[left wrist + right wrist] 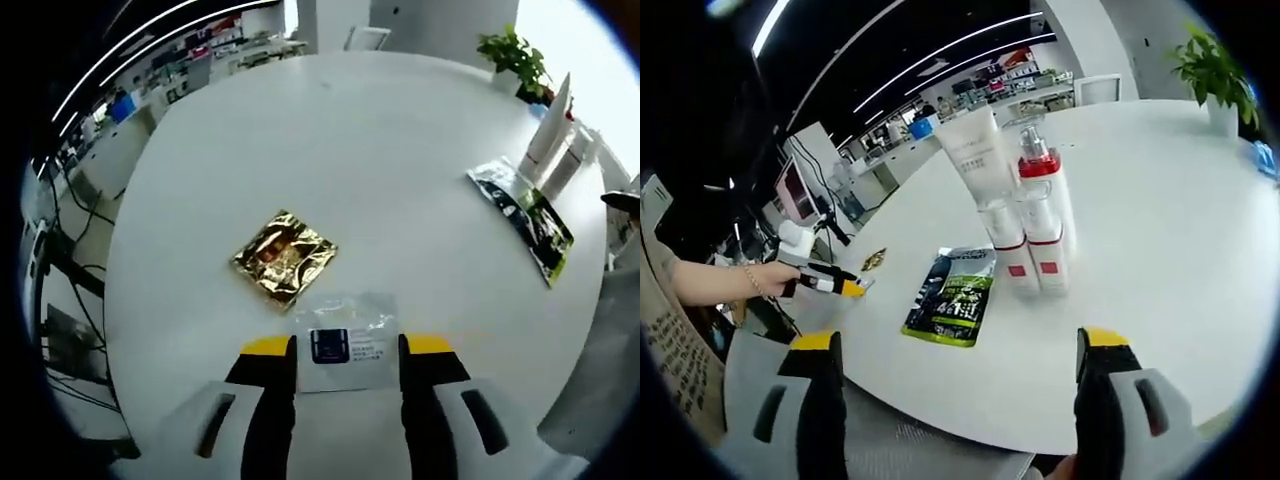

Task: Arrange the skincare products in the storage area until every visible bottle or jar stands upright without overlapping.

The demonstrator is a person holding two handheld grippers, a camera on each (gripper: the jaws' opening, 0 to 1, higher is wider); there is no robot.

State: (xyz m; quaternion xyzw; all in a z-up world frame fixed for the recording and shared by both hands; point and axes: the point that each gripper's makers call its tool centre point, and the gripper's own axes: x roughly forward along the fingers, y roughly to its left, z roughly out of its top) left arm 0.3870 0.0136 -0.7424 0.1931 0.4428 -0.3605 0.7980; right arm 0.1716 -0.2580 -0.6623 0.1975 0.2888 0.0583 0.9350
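- Left gripper (346,346) is hovering low, jaws spread around my clear sachet (345,340), gold sachet (285,257) mid-frame.
- Right gripper (958,352) is gaping, facing upright bottles (1032,222) and green sachet (955,295).

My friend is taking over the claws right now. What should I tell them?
Left claw: open, jaws either side of a clear sachet lying flat on the white table.
Right claw: open, empty, at the table edge.
Things: gold sachet flat beside the clear one; green-black sachet flat near the bottles and white tube, which stand upright, packed close.
Done: bottles and tube upright.
Left: likely tidying the three flat sachets.
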